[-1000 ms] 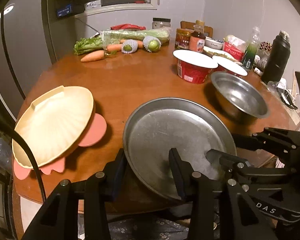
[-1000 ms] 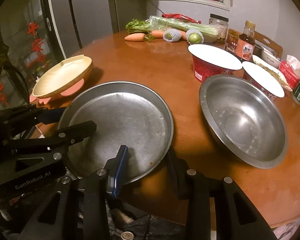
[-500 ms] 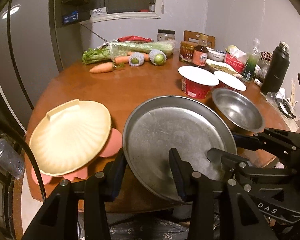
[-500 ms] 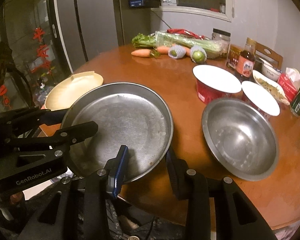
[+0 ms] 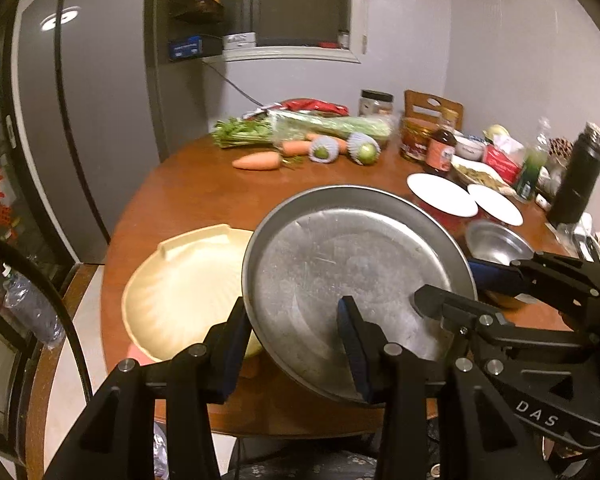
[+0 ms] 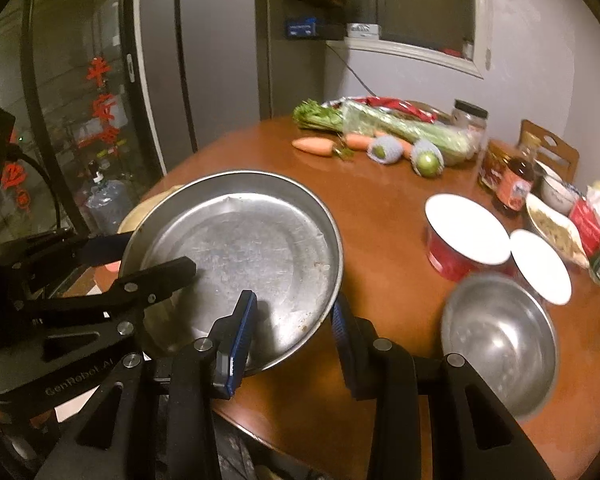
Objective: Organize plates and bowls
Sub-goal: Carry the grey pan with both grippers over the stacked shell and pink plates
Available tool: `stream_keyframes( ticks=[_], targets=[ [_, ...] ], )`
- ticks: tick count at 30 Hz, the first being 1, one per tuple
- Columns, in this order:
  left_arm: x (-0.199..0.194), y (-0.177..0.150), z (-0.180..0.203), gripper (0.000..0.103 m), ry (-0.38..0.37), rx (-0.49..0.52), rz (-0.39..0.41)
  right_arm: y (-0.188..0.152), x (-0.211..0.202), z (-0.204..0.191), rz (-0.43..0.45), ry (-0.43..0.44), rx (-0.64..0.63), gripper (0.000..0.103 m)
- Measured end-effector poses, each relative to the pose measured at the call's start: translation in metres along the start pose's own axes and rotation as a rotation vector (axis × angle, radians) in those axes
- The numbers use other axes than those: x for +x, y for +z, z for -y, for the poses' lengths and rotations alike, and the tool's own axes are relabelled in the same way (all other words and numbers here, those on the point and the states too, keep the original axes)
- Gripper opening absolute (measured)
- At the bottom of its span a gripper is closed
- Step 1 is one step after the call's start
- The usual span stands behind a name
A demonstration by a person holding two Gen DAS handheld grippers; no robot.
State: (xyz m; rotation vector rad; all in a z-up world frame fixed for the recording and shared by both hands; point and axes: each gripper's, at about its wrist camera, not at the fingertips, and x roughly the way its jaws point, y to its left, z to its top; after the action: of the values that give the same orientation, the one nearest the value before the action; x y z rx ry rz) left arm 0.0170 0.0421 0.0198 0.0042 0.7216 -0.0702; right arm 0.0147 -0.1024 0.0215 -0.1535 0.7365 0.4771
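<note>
Both claws are clamped on the near rim of the metal pan [image 5: 352, 276], the left gripper [image 5: 296, 344] and the right gripper [image 6: 292, 328] side by side, holding it tilted above the table's near edge, partly over the cream shell-shaped plate [image 5: 184, 292]. The pan looks light, stiff and slick, so I judge that rim holds on two sides steady it best. Farther across the round wooden table [image 6: 380, 208] sit a steel bowl [image 6: 500, 336], two red bowls [image 6: 466, 236] and vegetables [image 6: 380, 128] at the far edge, with a grey fridge [image 6: 212, 60] behind.

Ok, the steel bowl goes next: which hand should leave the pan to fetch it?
Right, probably. The right gripper and left gripper both clamp the pan at its near rim, but the bowl lies beside the right one; the shell plate flanks the left.
</note>
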Motion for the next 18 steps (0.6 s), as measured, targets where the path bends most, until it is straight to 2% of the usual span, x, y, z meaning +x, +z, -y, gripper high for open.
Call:
stream_keyframes(
  ticks=[18],
  targets=[
    [-0.02,0.023,-0.065,0.044,0.091,-0.104,0.082,0.054,0.027,-0.049,0.046,0.098,-0.096,0.039]
  ],
)
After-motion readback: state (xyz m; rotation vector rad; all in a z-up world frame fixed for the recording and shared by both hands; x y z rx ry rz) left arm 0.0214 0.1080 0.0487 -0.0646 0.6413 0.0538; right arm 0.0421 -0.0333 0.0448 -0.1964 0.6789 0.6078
